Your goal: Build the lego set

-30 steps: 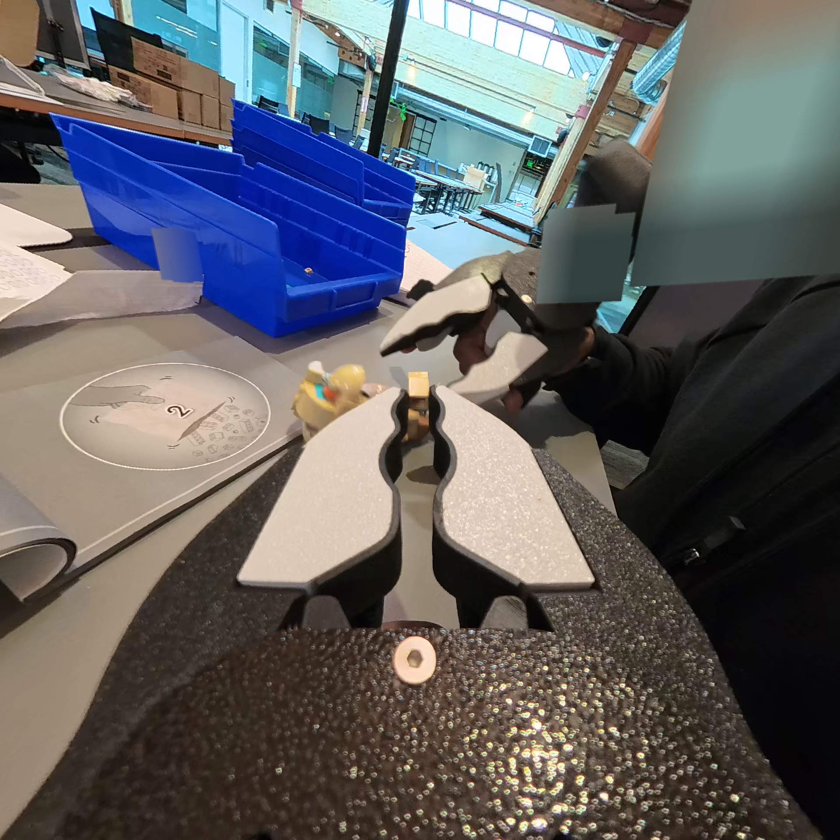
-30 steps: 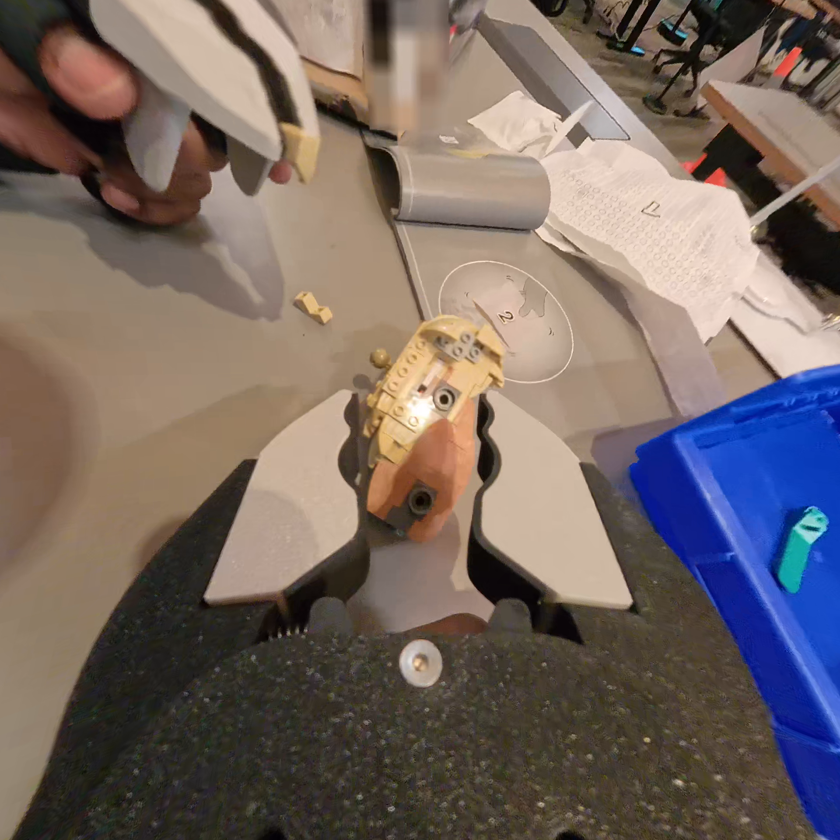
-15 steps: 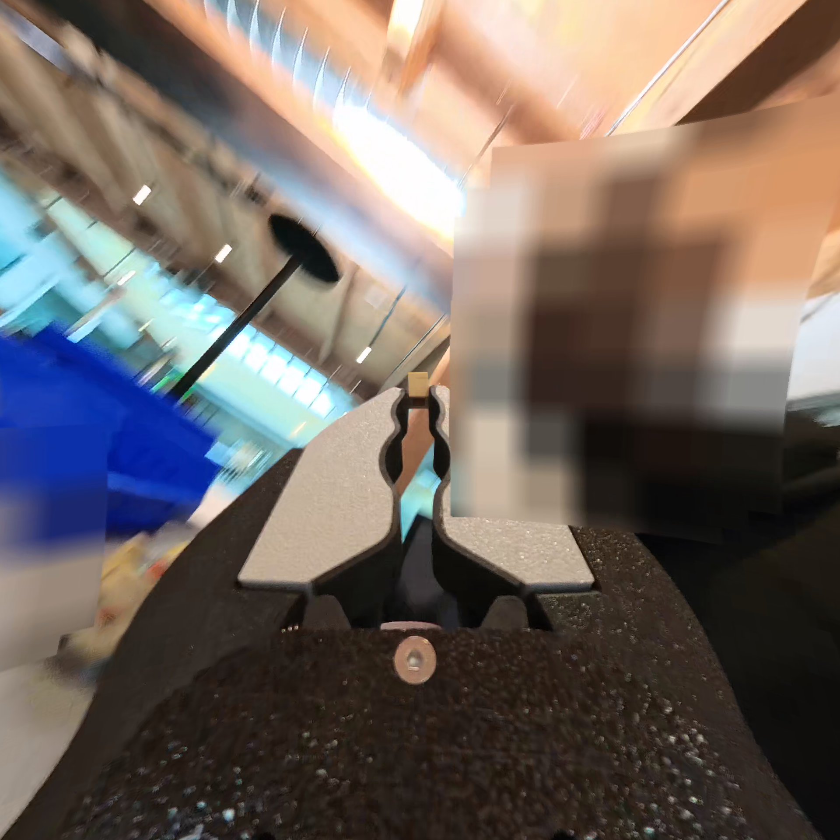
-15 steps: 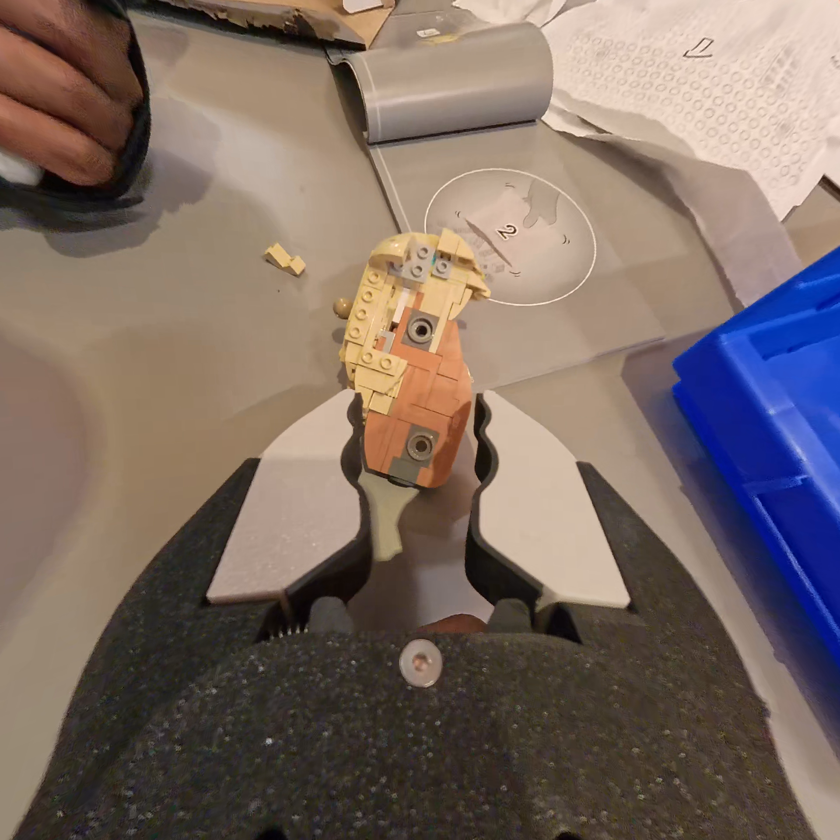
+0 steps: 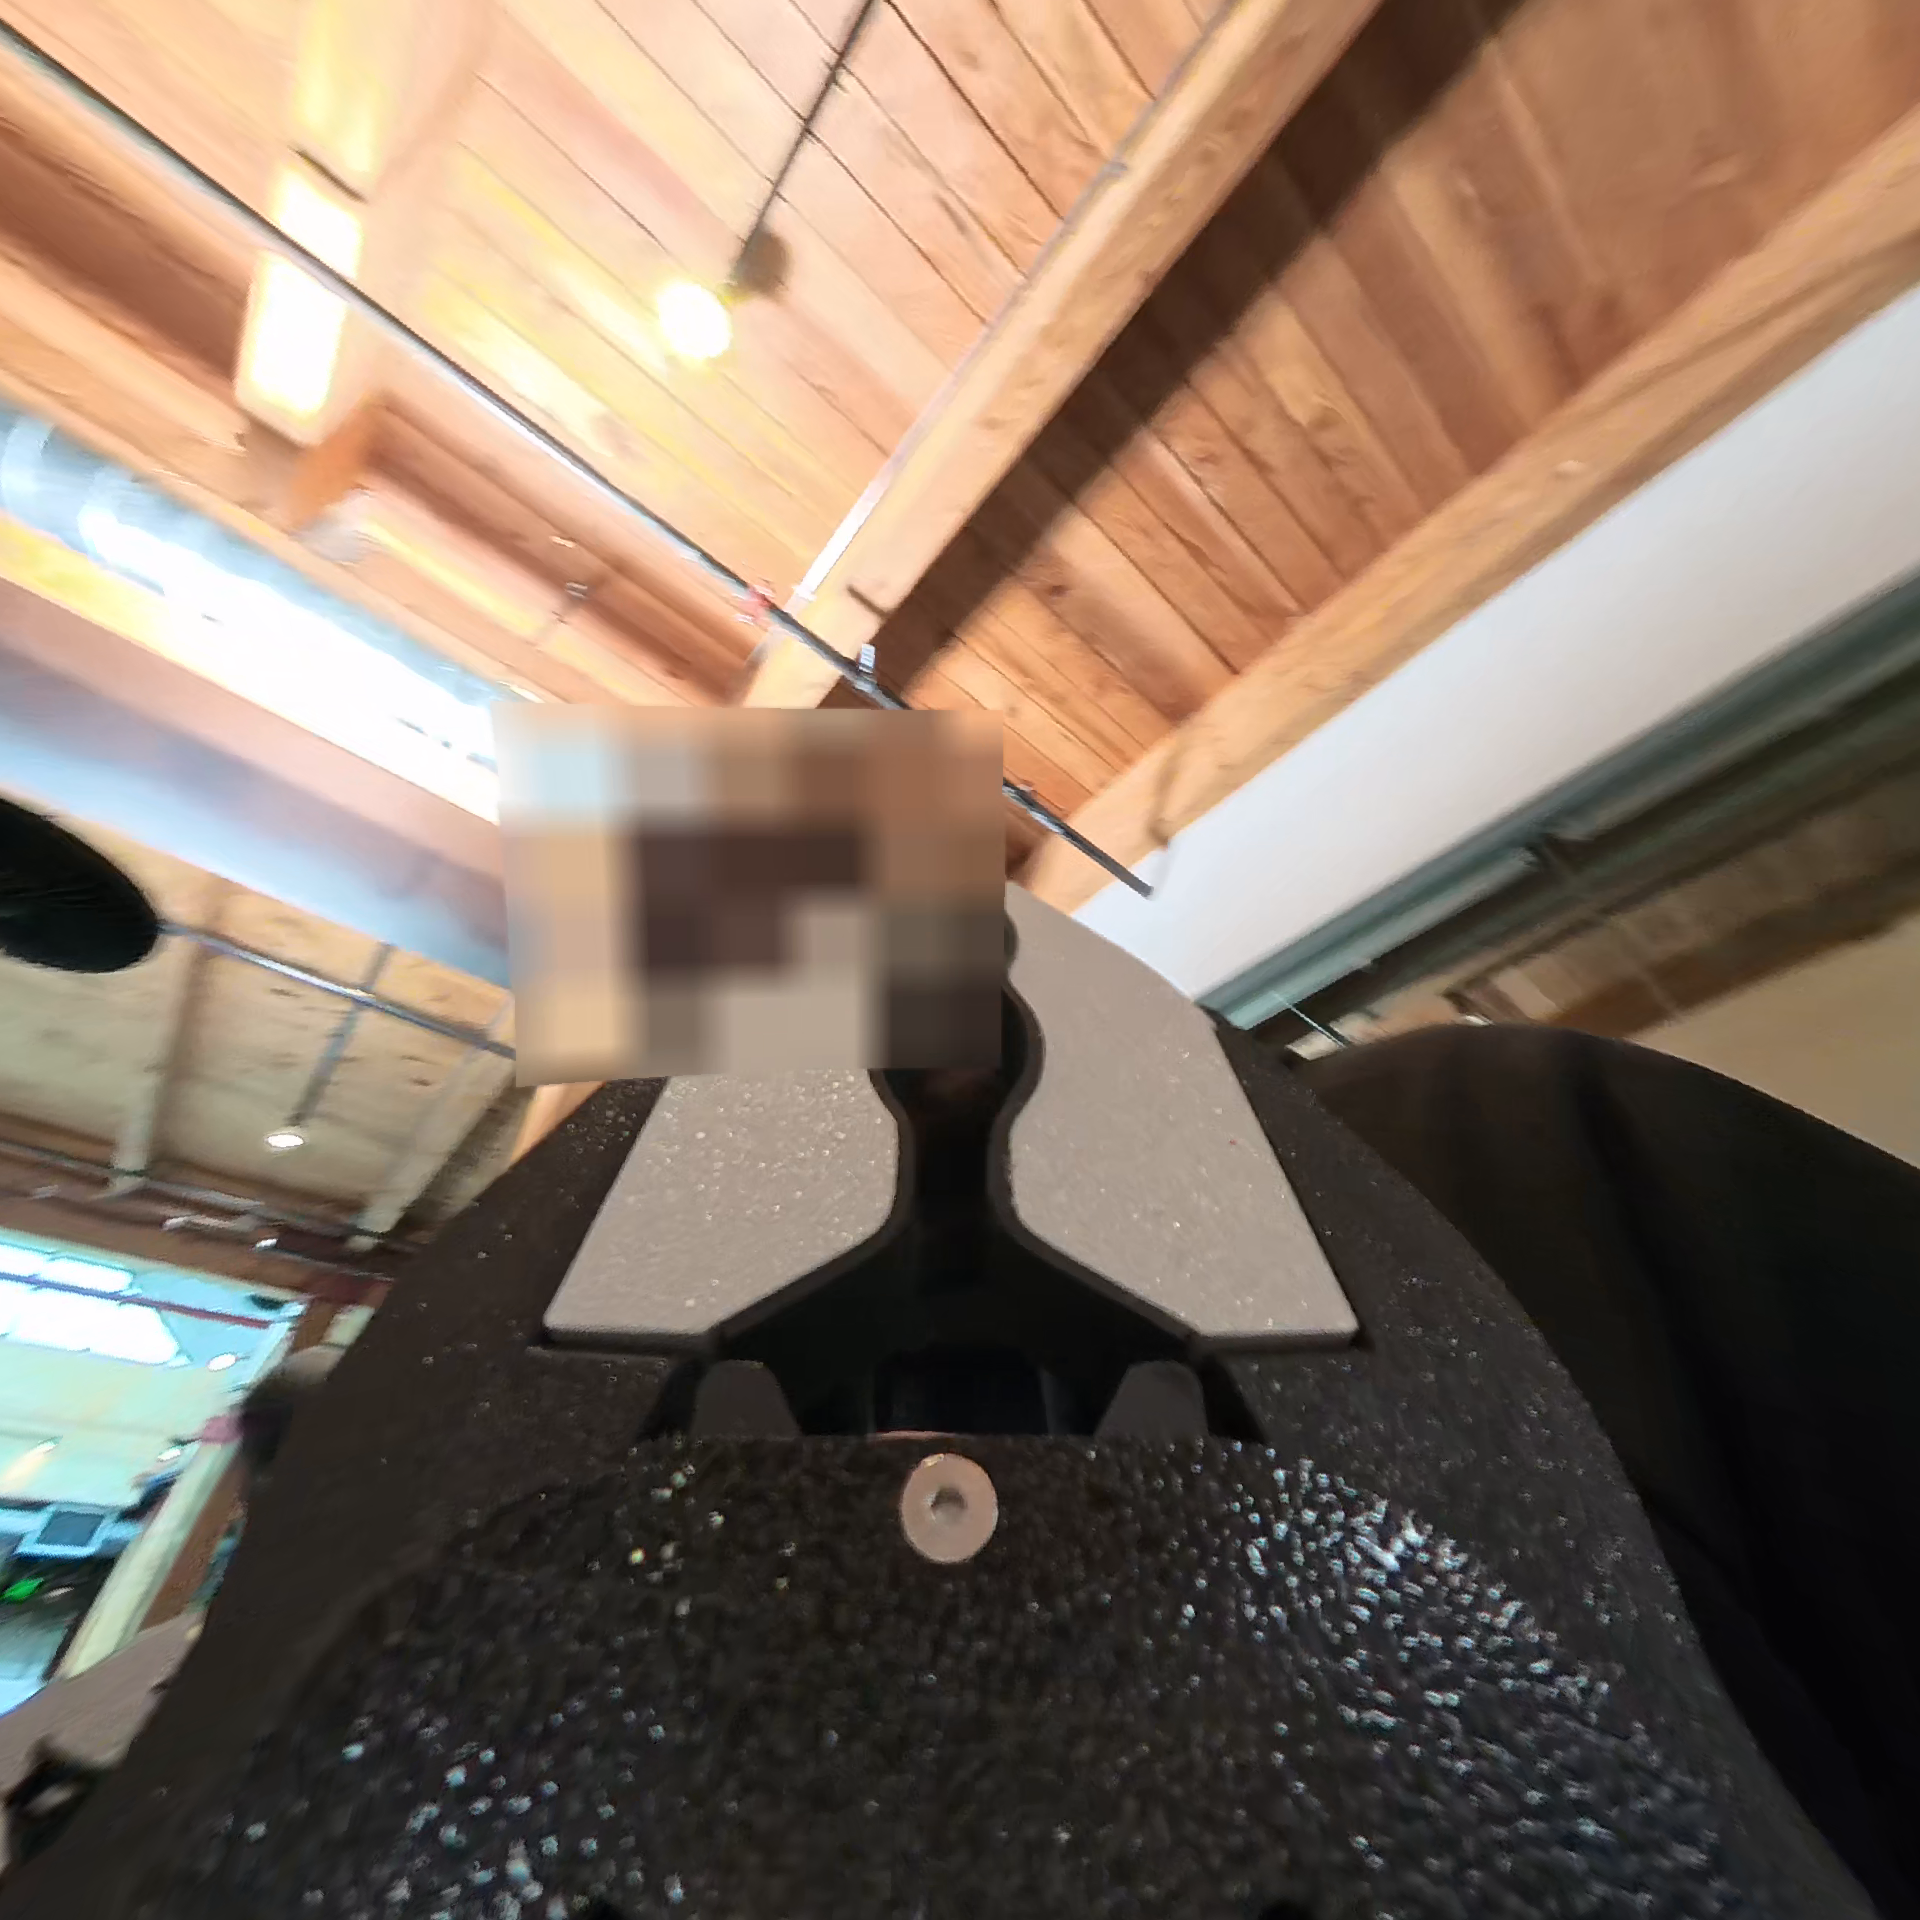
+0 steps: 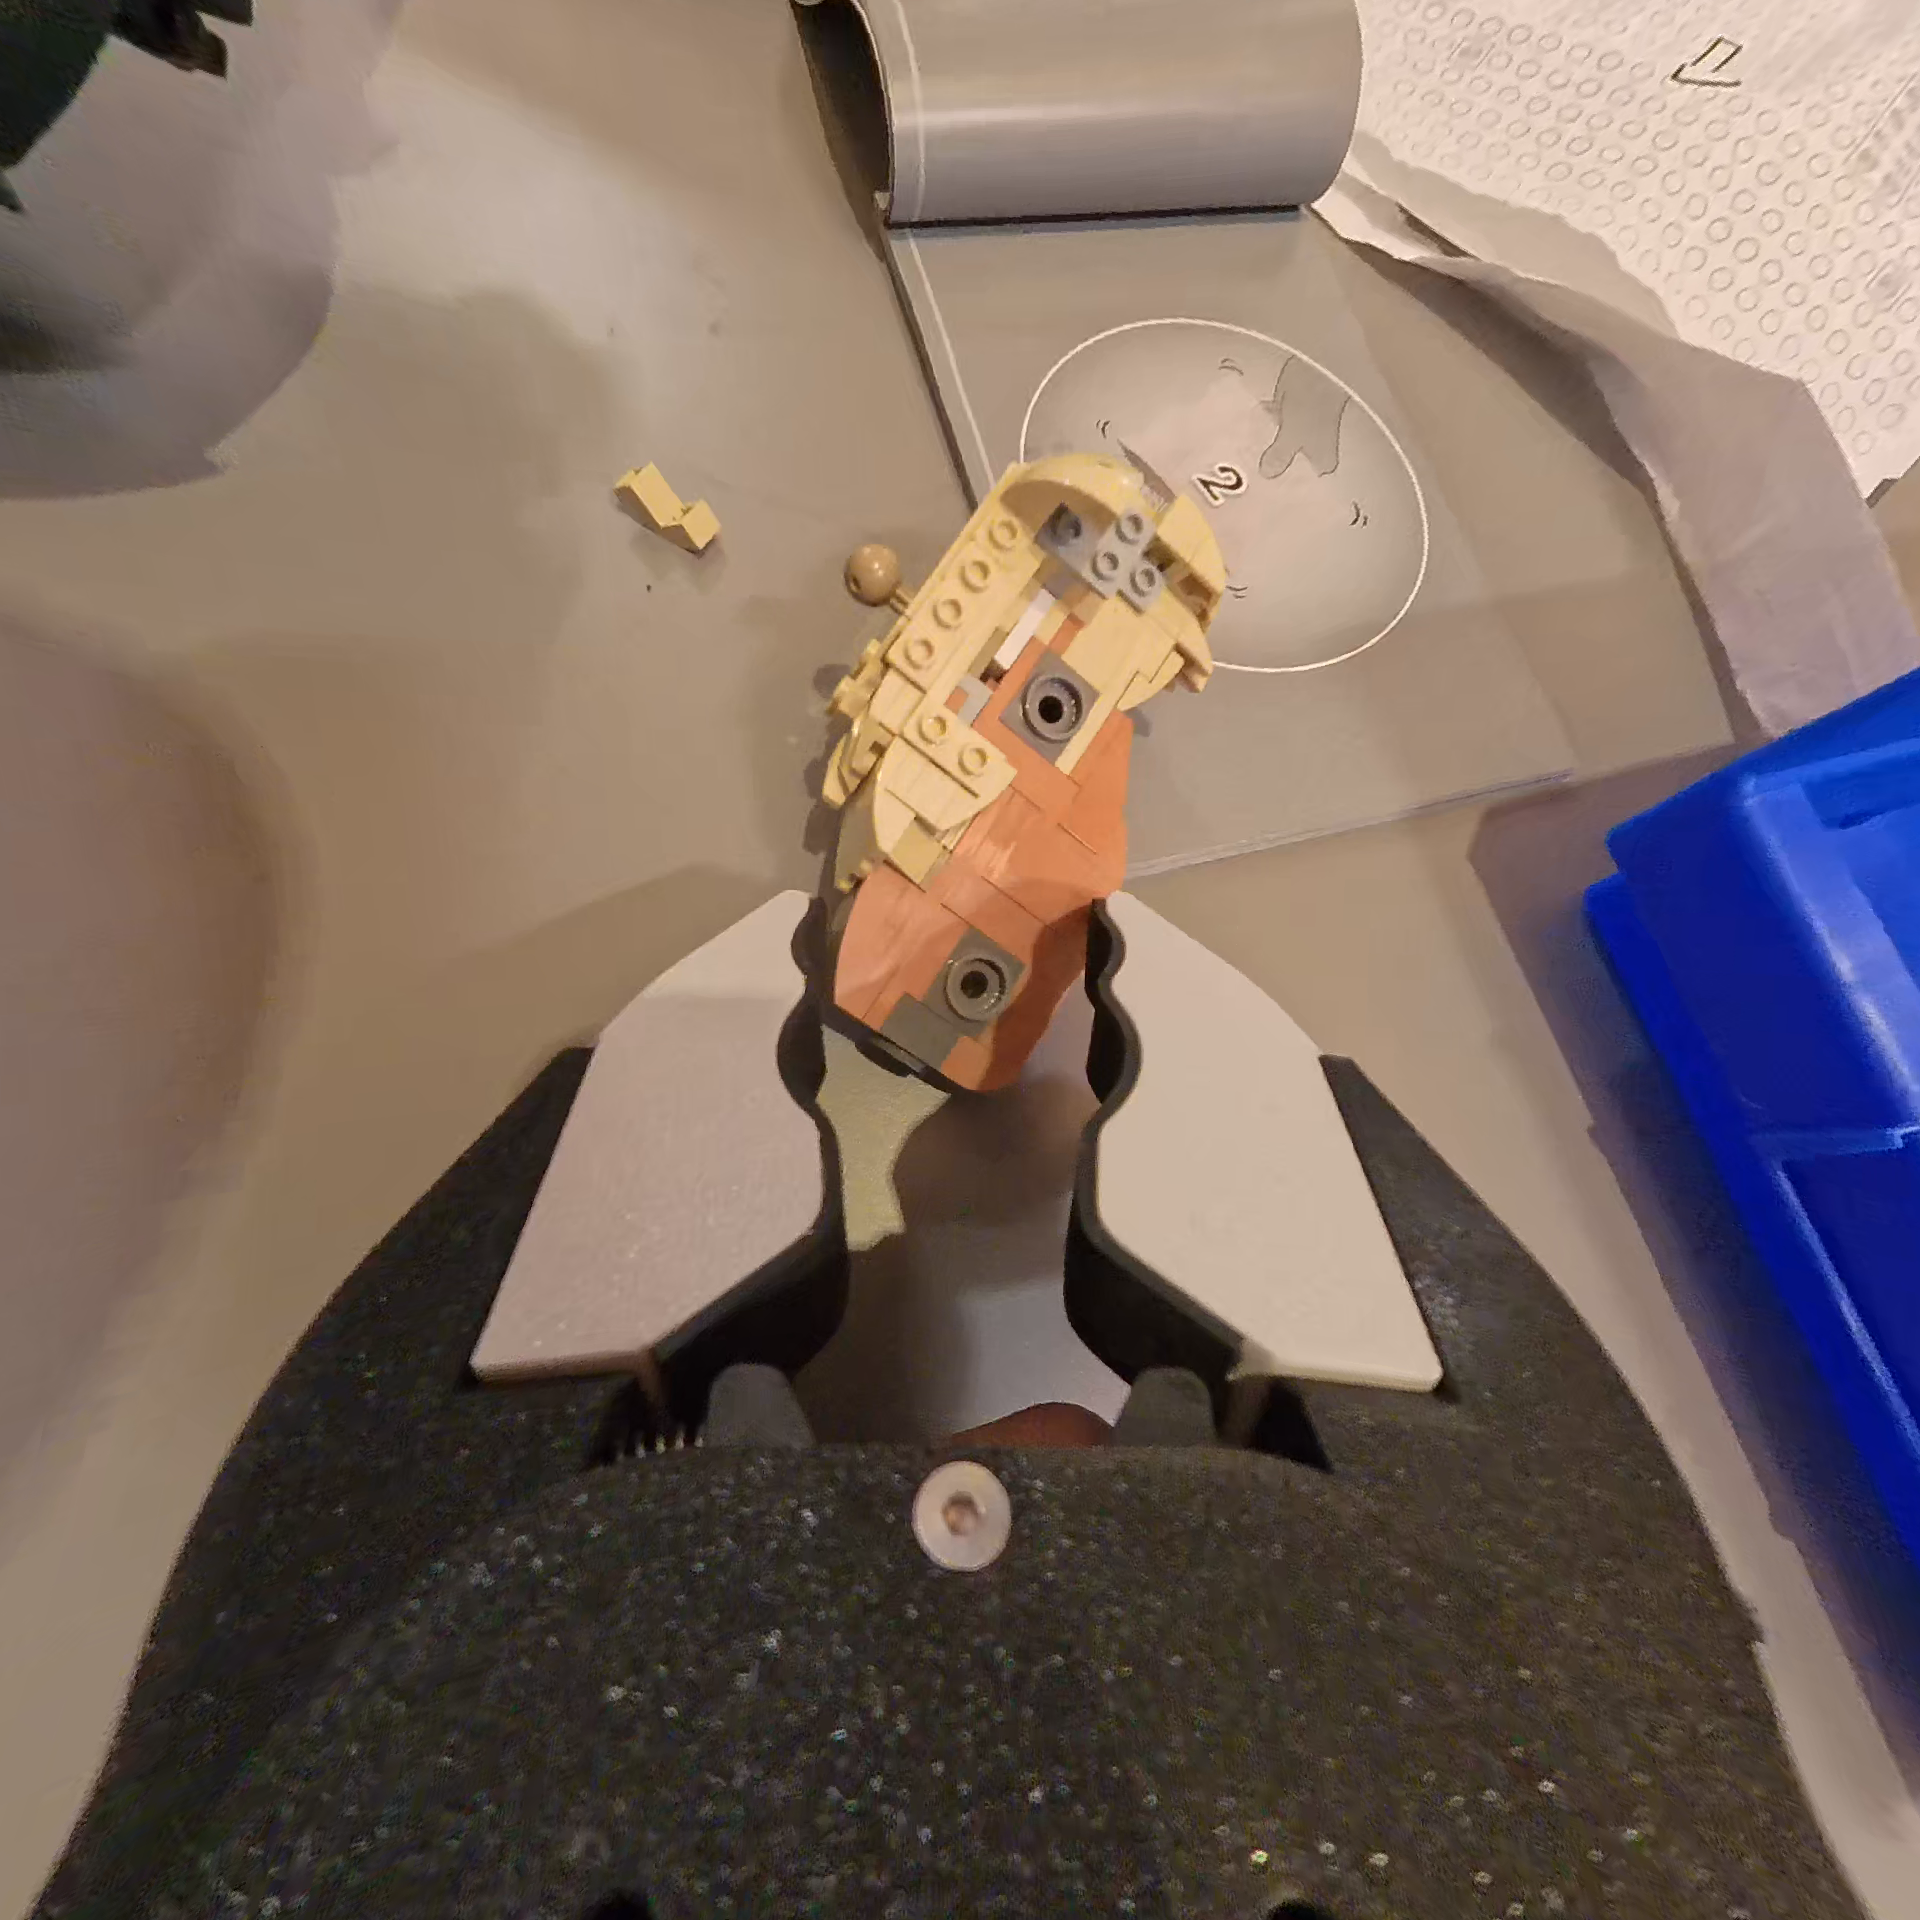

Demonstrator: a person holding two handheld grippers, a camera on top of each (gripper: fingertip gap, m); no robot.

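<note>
My left wrist view tilts up at a warmly lit timber ceiling (image 5: 1039, 364); a hanging bulb (image 5: 693, 320) and a long lamp (image 5: 296, 281) flare, and the left side smears with motion blur. My right wrist view is evenly lit and sharp at the centre, soft shadows pooling on the counter (image 6: 416, 831) toward its left edge. Wide-angle bending curves both pictures' edges.

Grey table (image 6: 436, 790): tan brick (image 6: 665, 506) at 11 o'clock, booklet (image 6: 1299, 582) at 1, blue bin (image 6: 1787, 1018) at 3.
</note>
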